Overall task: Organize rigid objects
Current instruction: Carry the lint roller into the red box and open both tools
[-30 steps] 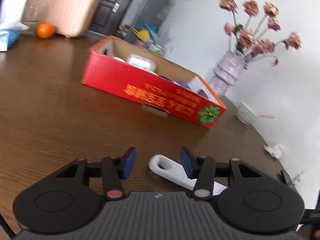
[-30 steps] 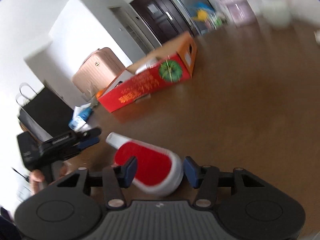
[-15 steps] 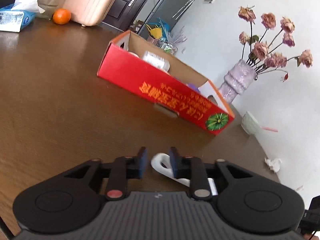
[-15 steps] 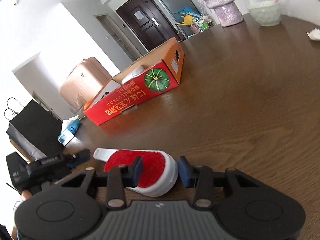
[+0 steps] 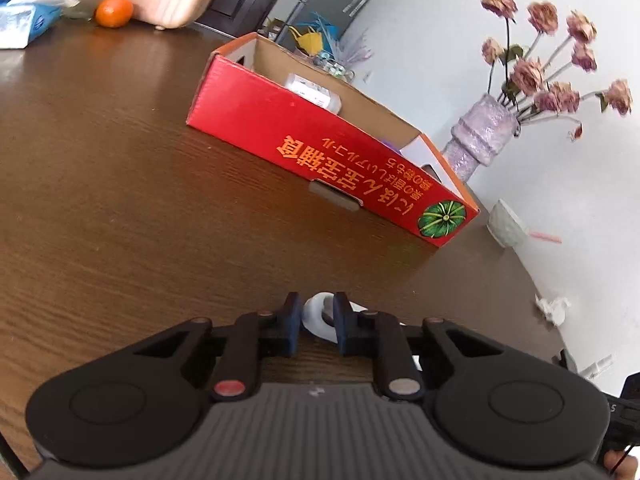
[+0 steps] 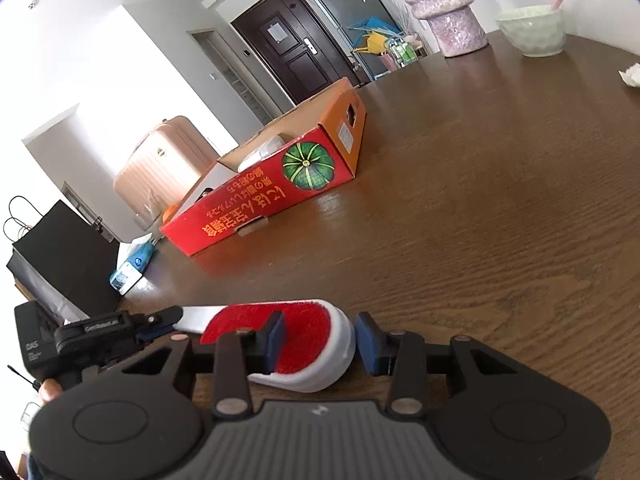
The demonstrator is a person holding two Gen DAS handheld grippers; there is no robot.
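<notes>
A: Left wrist view. The left gripper (image 5: 316, 330) has its jaws nearly together, clamped on the looped end of the white plastic brush handle (image 5: 318, 318); they have just been closing. The handle lies low over the dark brown wooden table (image 5: 120, 208).

B: Room ahead of it?

A: Bare tabletop runs from the fingers to the long red cardboard box with a green pumpkin print (image 5: 320, 156), which stands open-topped with a white packet inside. Beyond the box's right end stand a lilac textured vase of dried pink roses (image 5: 480, 136) and a pale green bowl (image 5: 506, 224), both close to the table's far right edge. A crumpled white tissue (image 5: 552, 308) lies near that edge. An orange fruit (image 5: 114, 11) sits at the far left.

B: Right wrist view?

A: The right gripper (image 6: 320, 340) is partly open around the white-bodied brush head with red bristle pad (image 6: 304, 340). The left pad touches the red face; the right pad stands just off the white rim, so I cannot tell whether the grip is firm. The jaws closed further within the last second. The left gripper is visible at lower left on the handle. Wide open tabletop lies to the right, up to the table's curved edge.
</notes>
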